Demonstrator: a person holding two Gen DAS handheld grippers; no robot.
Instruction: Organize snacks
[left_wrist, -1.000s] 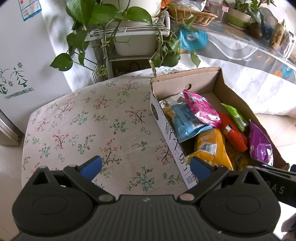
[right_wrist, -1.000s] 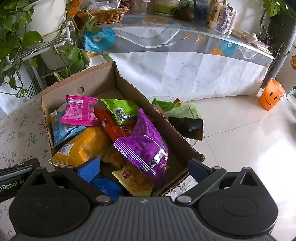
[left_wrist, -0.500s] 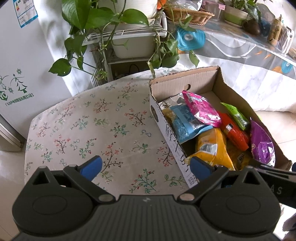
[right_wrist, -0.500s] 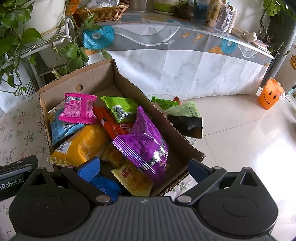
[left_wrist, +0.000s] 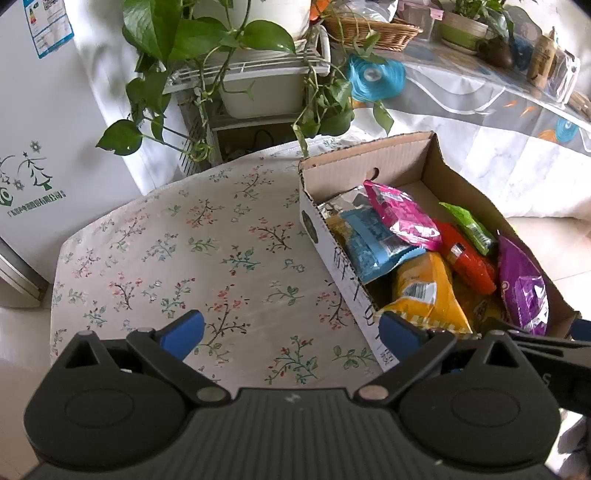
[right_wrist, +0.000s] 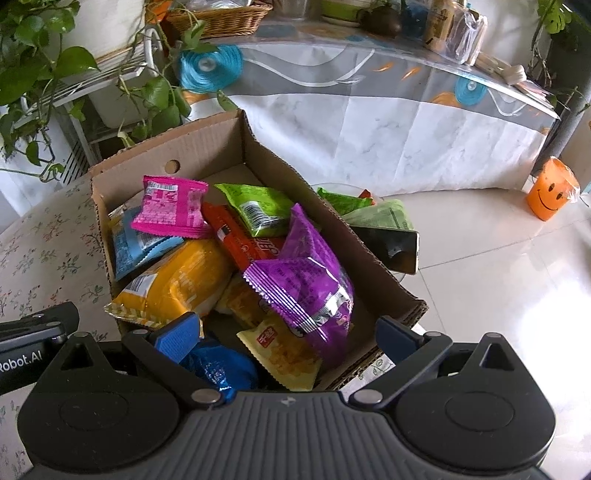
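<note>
potted vine (left_wrist: 207, 33), wicker basket (left_wrist: 373, 26), smiley-faced orange cup (right_wrist: 553, 193)

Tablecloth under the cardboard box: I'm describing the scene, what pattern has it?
Small floral sprigs on cream tablecloth; clearest in the left wrist view.

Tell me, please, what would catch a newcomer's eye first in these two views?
Probably the open cardboard box crammed with bright snack packets, a purple packet lying on top near its right wall and a pink packet toward the back. Left of the box stretches the floral tablecloth, and an orange smiley cup stands on the floor, far right.
</note>
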